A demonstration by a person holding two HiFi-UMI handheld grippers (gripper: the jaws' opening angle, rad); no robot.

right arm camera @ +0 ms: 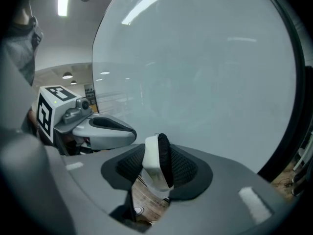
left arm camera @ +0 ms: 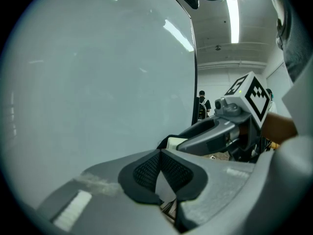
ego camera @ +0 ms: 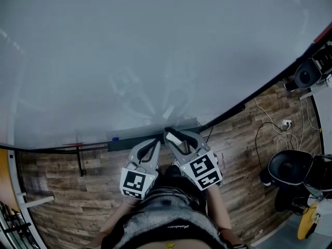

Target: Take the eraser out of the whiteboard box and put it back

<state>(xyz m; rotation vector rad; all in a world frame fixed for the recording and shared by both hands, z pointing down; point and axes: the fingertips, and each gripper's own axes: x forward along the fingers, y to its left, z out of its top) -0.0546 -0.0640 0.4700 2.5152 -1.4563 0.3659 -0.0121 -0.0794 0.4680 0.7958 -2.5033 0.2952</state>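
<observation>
In the right gripper view a white eraser (right arm camera: 157, 166) with a black felt face stands on edge between the pads of my right gripper (right arm camera: 156, 168), which is shut on it. In the head view this gripper (ego camera: 173, 136) holds the eraser (ego camera: 176, 138) just above the right part of the dark whiteboard box (ego camera: 127, 139), a tray along the board's lower edge. My left gripper (ego camera: 156, 141) hovers close on the left, over the same tray. Its pads meet at the tip in the left gripper view (left arm camera: 160, 153), with nothing between them. The eraser (left arm camera: 175, 142) shows there beyond the tip.
The large whiteboard (ego camera: 145, 51) fills the upper part of the head view. A blue marker (ego camera: 115, 138) lies in the box. A red one (ego camera: 72, 143) lies on the ledge further left. On the wooden floor lie cables and a socket (ego camera: 285, 123); a black stool (ego camera: 288, 170) stands at right.
</observation>
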